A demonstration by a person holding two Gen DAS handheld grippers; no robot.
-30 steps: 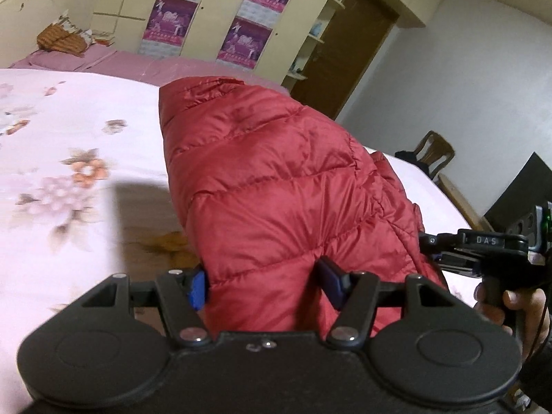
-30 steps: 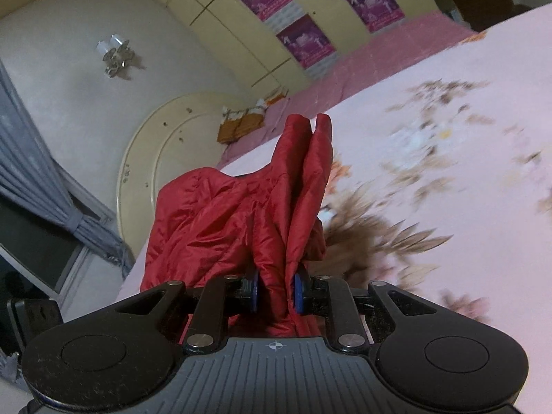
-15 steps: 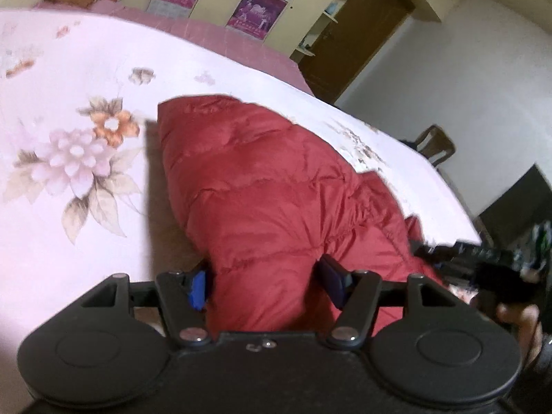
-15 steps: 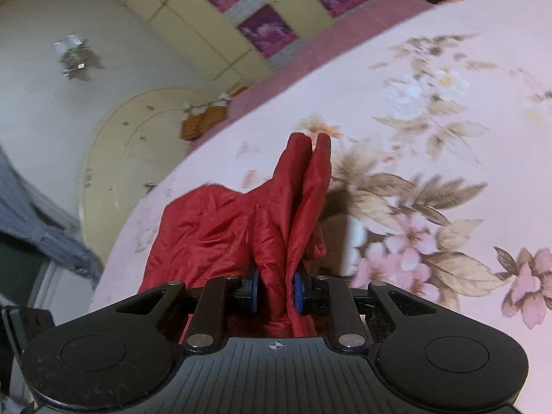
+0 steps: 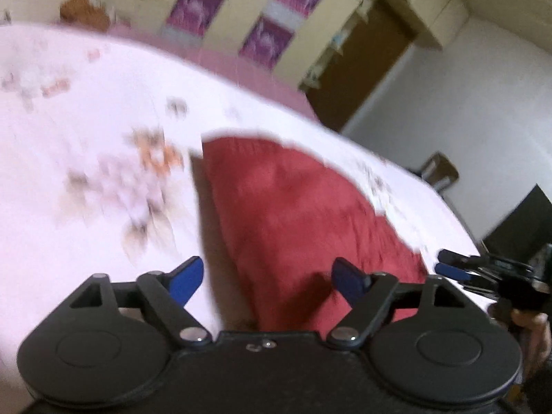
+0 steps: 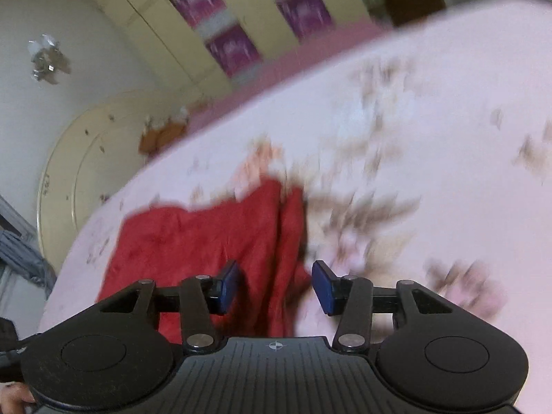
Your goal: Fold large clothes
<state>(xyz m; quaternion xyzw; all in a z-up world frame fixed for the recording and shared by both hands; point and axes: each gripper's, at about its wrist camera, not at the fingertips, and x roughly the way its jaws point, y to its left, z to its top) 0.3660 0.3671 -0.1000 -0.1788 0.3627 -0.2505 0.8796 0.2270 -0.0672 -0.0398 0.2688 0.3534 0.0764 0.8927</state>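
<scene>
Lying folded on the floral bedspread (image 5: pixel 86 110), the red padded jacket (image 5: pixel 293 214) fills the middle of the left wrist view and runs from about 6 o'clock up toward 12. The left gripper (image 5: pixel 267 277) has its blue pads spread wide, with the jacket's near end between them but no pad touching cloth. The right gripper (image 6: pixel 276 286) is likewise parted, its pads standing either side of a raised fold ridge at 12 o'clock without pinching it. Both views are smeared, so fine detail is unclear.

The main risk, judged from this, is the puffy fill springing the fold back open now that nothing clamps it; the ridge in the right wrist view looks ready to flop toward 3 o'clock. An open pad could also snag slippery fabric on pulling away and drag the bundle askew, or toward the bed edge at 4 o'clock in the left view
</scene>
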